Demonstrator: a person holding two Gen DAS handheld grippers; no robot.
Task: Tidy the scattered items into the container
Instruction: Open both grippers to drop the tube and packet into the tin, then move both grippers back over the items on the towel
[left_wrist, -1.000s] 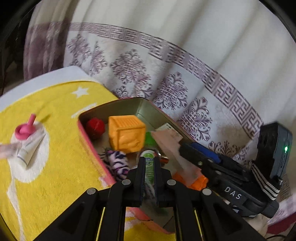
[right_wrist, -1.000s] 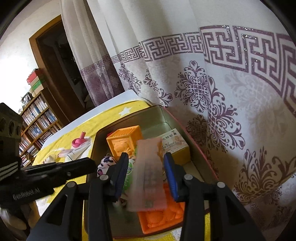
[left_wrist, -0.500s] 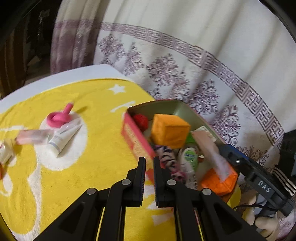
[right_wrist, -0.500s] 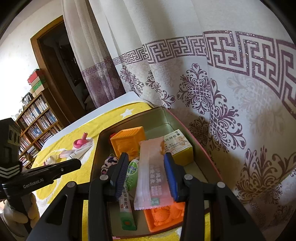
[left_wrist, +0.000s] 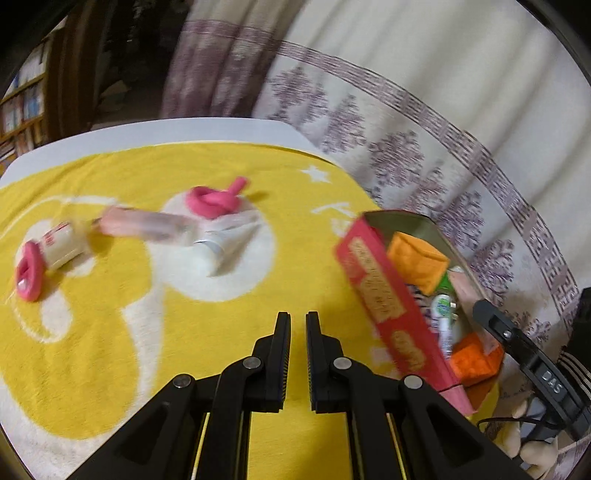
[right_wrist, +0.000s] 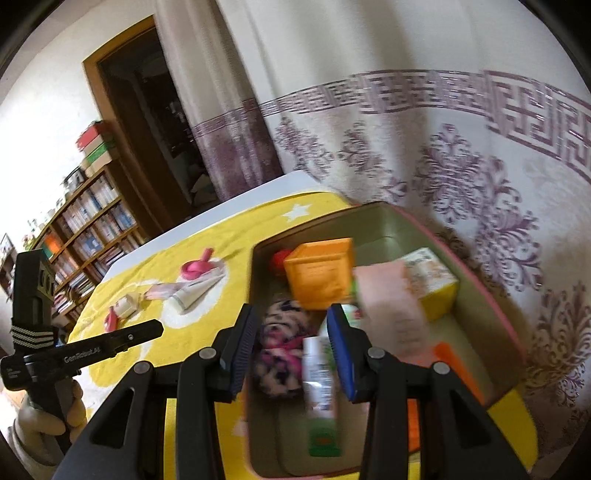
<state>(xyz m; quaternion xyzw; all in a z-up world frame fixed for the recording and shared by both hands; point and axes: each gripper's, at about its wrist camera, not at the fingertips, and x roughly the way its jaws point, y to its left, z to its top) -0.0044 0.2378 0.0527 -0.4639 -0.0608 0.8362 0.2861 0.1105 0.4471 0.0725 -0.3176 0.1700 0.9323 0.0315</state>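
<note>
Left gripper empty over the mat, right gripper above the box, several items not yet in.

In the left wrist view the left gripper sits at lower centre with its jaws nearly together and nothing between them, over bare yellow mat. The loose items lie at upper left: a pink knot, a white tube, a pink sachet, a small roll and a pink ring. The tube, sachet and knot overlap, so a pinch there may catch two things or push one away; shut jaws must first open. In the right wrist view the right gripper is part open at centre, gripping nothing, above the box at right. A pink pack leans loosely on the pile and could slide if the box gets nudged.
</note>
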